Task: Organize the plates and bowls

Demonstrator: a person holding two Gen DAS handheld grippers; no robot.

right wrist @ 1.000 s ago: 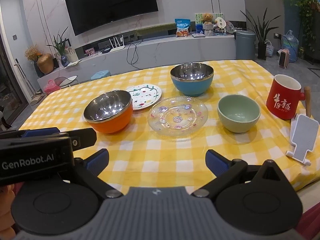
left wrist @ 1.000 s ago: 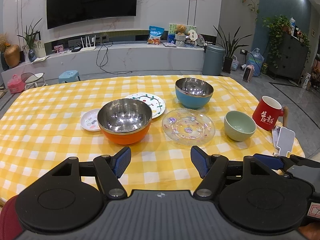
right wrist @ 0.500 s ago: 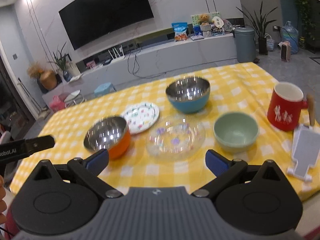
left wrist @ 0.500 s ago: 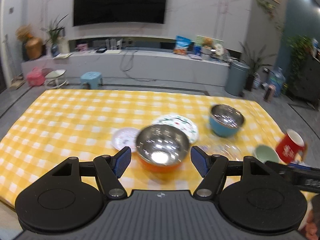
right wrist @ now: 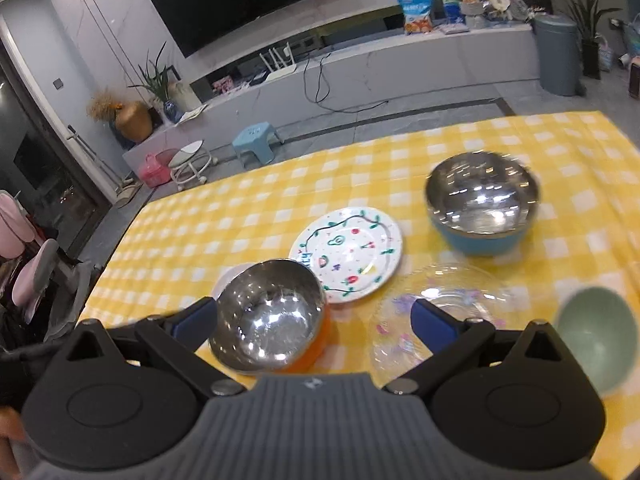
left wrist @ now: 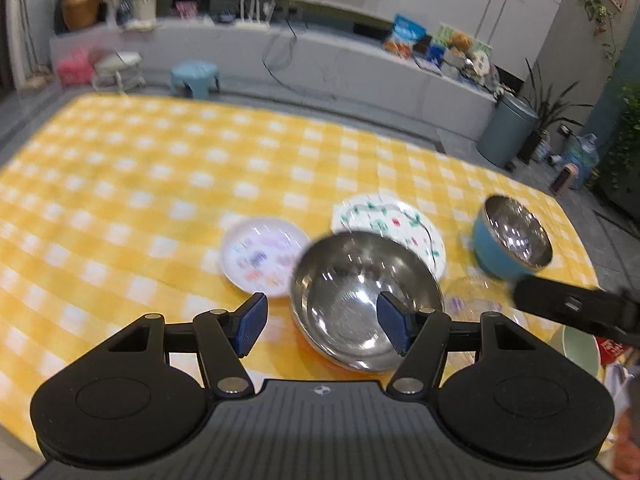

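Observation:
An orange bowl [left wrist: 366, 300] with a shiny steel inside stands on the yellow checked cloth. My left gripper [left wrist: 323, 328] hovers over its left rim, jaws closing and touching nothing; its right pad is over the bowl's inside. A small white plate [left wrist: 262, 258] lies left of the bowl and a patterned plate [left wrist: 388, 224] behind it. My right gripper [right wrist: 316, 320] is open above the orange bowl [right wrist: 272, 316] and a clear glass plate [right wrist: 440, 312]. Farther off are the patterned plate [right wrist: 348, 256], a blue steel-lined bowl [right wrist: 482, 204] and, at right, a green bowl [right wrist: 596, 328].
The table [left wrist: 160, 184] is bare cloth across its left and far parts. Part of the other gripper [left wrist: 572, 304] juts in at the right of the left wrist view, near the blue bowl [left wrist: 512, 244]. A stool and a TV bench stand beyond the table.
Both grippers have swung left and forward over the table and now look down on the orange bowl. The left jaws have narrowed a little. The dishes have not moved.

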